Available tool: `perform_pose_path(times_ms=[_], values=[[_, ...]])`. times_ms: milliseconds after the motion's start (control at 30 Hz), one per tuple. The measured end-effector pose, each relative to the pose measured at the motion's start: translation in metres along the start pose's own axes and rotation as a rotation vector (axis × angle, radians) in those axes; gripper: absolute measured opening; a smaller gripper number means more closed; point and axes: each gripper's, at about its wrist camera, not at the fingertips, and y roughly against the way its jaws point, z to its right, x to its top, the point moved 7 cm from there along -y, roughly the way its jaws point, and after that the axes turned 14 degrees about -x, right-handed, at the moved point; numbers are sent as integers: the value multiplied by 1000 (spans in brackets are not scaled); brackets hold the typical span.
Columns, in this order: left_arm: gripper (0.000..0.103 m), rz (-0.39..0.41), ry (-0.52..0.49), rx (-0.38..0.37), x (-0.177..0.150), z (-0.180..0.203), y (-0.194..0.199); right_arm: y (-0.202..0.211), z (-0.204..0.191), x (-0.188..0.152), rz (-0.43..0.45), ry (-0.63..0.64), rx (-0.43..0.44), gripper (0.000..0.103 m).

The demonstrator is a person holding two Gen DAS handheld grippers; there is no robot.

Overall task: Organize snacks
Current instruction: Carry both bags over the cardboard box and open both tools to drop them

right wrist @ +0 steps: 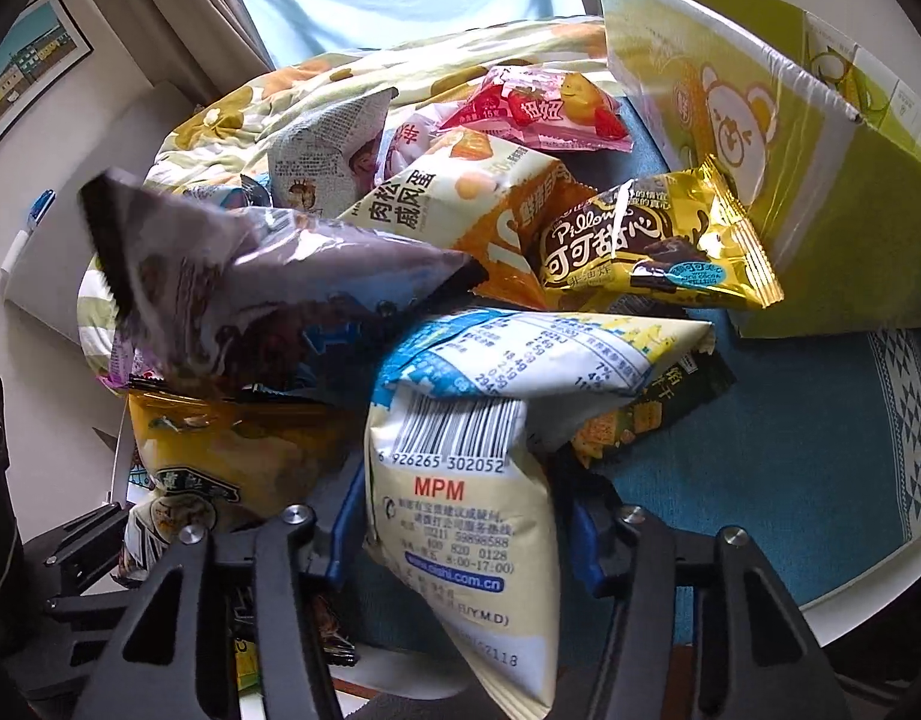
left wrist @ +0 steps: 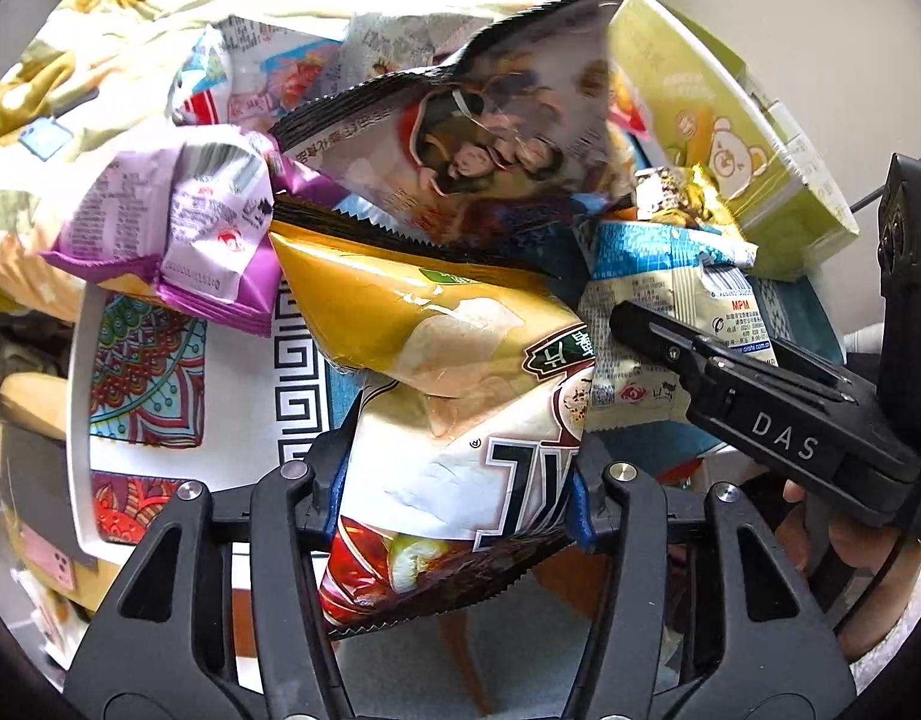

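A heap of snack packets fills both views. In the left wrist view my left gripper (left wrist: 460,498) is shut on the lower part of a yellow and white crisp bag (left wrist: 436,354), its blue pads pressing both sides. My right gripper (right wrist: 460,522) is shut on a cream and blue packet (right wrist: 460,480) with a barcode; the same packet (left wrist: 652,312) lies under the right gripper's fingers (left wrist: 640,324) in the left wrist view. A dark grey-purple bag (left wrist: 490,138) leans over the yellow bag (right wrist: 220,450).
A green box with a bear (right wrist: 760,138) stands at the right. A gold cocoa packet (right wrist: 652,246), an orange packet (right wrist: 460,198) and a red one (right wrist: 538,108) lie behind on a blue mat (right wrist: 760,480). A purple packet (left wrist: 178,234) and a patterned white tray (left wrist: 148,390) sit left.
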Motion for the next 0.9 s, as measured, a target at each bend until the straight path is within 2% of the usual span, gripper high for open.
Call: perform_pose_path(times_ms=[233, 533, 800, 900], values=[[49, 76, -11, 37, 8, 23, 30, 34, 13, 3, 41, 51, 13, 50], [49, 163, -6, 82, 17, 76, 52, 80, 33, 24, 139, 135, 9, 49], [49, 262, -5, 122, 50, 132, 51, 126, 69, 56, 270, 181, 50, 49], [49, 290, -8, 112, 68, 154, 47, 140, 92, 68, 310, 186, 63, 49]])
